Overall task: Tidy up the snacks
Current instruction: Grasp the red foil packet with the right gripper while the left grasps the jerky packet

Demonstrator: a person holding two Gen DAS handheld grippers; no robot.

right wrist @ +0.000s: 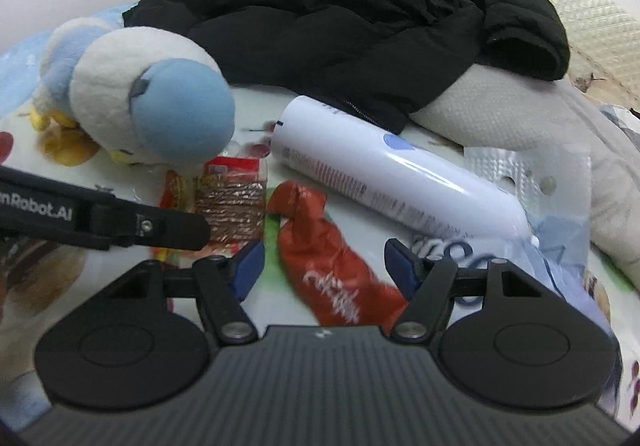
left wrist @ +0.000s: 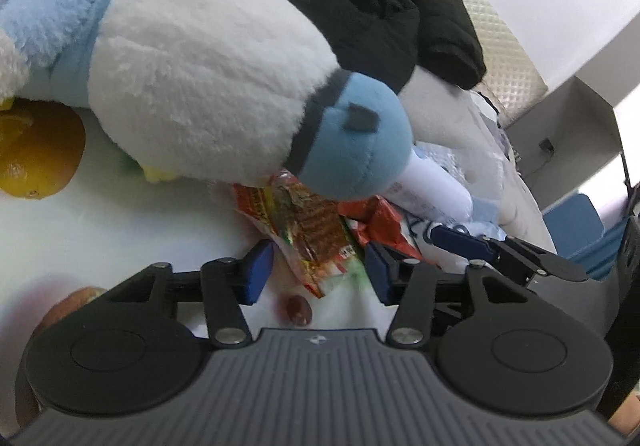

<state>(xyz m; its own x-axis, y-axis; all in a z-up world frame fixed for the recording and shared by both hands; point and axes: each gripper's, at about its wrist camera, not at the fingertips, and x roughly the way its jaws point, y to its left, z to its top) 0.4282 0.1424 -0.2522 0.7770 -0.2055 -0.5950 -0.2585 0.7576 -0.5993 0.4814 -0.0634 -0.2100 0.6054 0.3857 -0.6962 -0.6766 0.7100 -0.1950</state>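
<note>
A clear snack packet with red-yellow print [left wrist: 308,234] lies on the white printed cloth, partly under the plush toy's blue tip; it also shows in the right wrist view [right wrist: 230,202]. My left gripper [left wrist: 316,270] is open, its blue pads either side of the packet's near end. A crumpled red snack wrapper [right wrist: 332,258] lies beside it and shows in the left wrist view [left wrist: 380,222]. My right gripper [right wrist: 324,262] is open, its pads astride the red wrapper. The left gripper's finger [right wrist: 132,224] reaches in from the left.
A white-and-blue plush toy [left wrist: 208,86] lies over the packet's far end. A white bottle [right wrist: 392,174] lies on its side to the right. A black jacket [right wrist: 360,18] is piled behind. A pill blister [right wrist: 520,170] and blue plastic bag [right wrist: 560,246] sit right.
</note>
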